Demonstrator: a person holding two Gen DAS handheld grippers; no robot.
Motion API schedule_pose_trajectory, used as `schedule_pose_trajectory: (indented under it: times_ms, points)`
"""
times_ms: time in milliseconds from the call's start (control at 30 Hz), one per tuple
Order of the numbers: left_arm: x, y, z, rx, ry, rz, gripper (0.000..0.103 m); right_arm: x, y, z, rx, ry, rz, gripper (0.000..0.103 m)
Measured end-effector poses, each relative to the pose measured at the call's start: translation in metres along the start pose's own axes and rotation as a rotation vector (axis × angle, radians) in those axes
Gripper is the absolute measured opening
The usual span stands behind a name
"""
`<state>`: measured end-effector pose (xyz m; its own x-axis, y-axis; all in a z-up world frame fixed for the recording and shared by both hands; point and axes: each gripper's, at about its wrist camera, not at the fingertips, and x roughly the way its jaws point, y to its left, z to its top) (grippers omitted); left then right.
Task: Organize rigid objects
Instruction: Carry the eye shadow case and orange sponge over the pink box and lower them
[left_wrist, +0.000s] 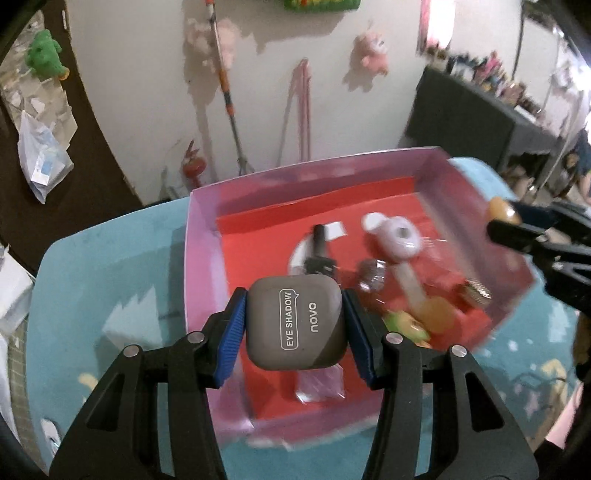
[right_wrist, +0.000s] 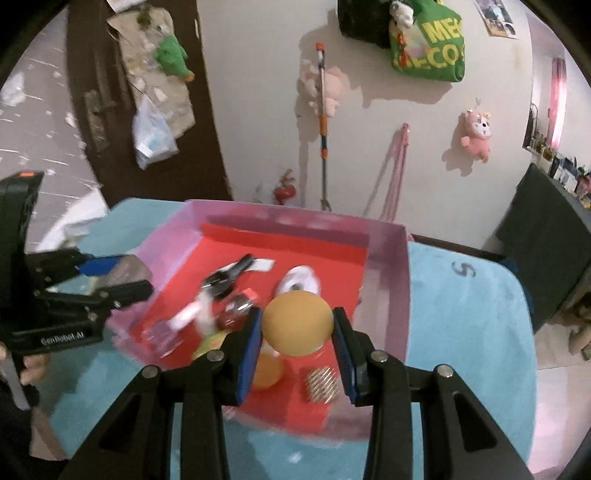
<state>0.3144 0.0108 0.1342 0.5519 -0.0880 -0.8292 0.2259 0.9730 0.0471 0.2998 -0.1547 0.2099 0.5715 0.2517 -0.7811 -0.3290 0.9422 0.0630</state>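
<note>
Mostly sorted: several small items already inside pink cardboard box with red floor (left_wrist: 205, 258) on blue-covered table (left_wrist: 110, 280); left gripper (left_wrist: 295, 325) clamping grey square eye-shadow compact (left_wrist: 295, 322), right gripper (right_wrist: 297, 334) clamping orange egg-shaped sponge (right_wrist: 297, 323), both above box (release pending).

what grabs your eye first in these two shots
The pink-walled, red-floored box of trinkets on the blue cloth. Above its near edge, the left gripper clamps a grey rounded-square eye shadow compact, and the right gripper grips an orange egg-shaped sponge.
</note>
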Motion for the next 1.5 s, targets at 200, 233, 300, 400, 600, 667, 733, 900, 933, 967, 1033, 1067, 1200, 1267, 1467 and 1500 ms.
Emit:
schedule_pose_trajectory:
  times_ms: [200,233,300,400,600,667,733,900,933,967,1033,1067,1200,1267,1467,1500]
  points:
    - [0.044,0.010,0.022,0.010,0.110,0.055,0.049,0.049,-0.016,0.031,-0.003,0.122,-0.051,0.040]
    - [0.050,0.010,0.024,0.011,0.123,0.063,0.049,0.058,-0.019,0.035,0.001,0.150,-0.062,0.040]
    - [0.060,0.011,0.029,0.014,0.142,0.080,0.049,0.073,-0.021,0.040,0.006,0.195,-0.068,0.040]
    - [0.073,0.012,0.033,0.009,0.159,0.108,0.049,0.089,-0.022,0.044,0.007,0.255,-0.085,0.040]
    - [0.088,0.011,0.044,-0.006,0.178,0.128,0.049,0.114,-0.020,0.050,-0.014,0.333,-0.139,0.040]
    - [0.092,0.009,0.048,-0.005,0.188,0.143,0.049,0.120,-0.020,0.049,-0.018,0.351,-0.149,0.040]
    - [0.096,0.008,0.051,0.000,0.195,0.168,0.049,0.126,-0.019,0.048,-0.023,0.367,-0.163,0.040]
    - [0.107,0.004,0.053,0.011,0.220,0.204,0.049,0.134,-0.023,0.047,-0.012,0.396,-0.193,0.040]
    - [0.109,0.002,0.054,0.017,0.222,0.210,0.049,0.135,-0.024,0.047,-0.015,0.396,-0.200,0.040]
    - [0.110,0.003,0.055,0.016,0.224,0.211,0.049,0.135,-0.024,0.048,-0.019,0.395,-0.207,0.040]
    - [0.113,0.003,0.055,0.009,0.233,0.207,0.049,0.138,-0.028,0.049,-0.012,0.399,-0.220,0.040]
    - [0.113,0.002,0.055,0.009,0.230,0.211,0.049,0.140,-0.030,0.050,-0.012,0.403,-0.222,0.040]
    - [0.109,0.000,0.056,0.009,0.227,0.213,0.049,0.140,-0.028,0.051,-0.022,0.401,-0.216,0.040]
    - [0.110,0.000,0.057,0.012,0.228,0.214,0.049,0.140,-0.027,0.052,-0.030,0.403,-0.210,0.040]
    - [0.110,-0.002,0.059,0.010,0.230,0.215,0.050,0.150,-0.018,0.050,-0.078,0.423,-0.237,0.039]
    - [0.110,-0.002,0.059,0.010,0.230,0.216,0.050,0.151,-0.018,0.049,-0.080,0.424,-0.239,0.039]
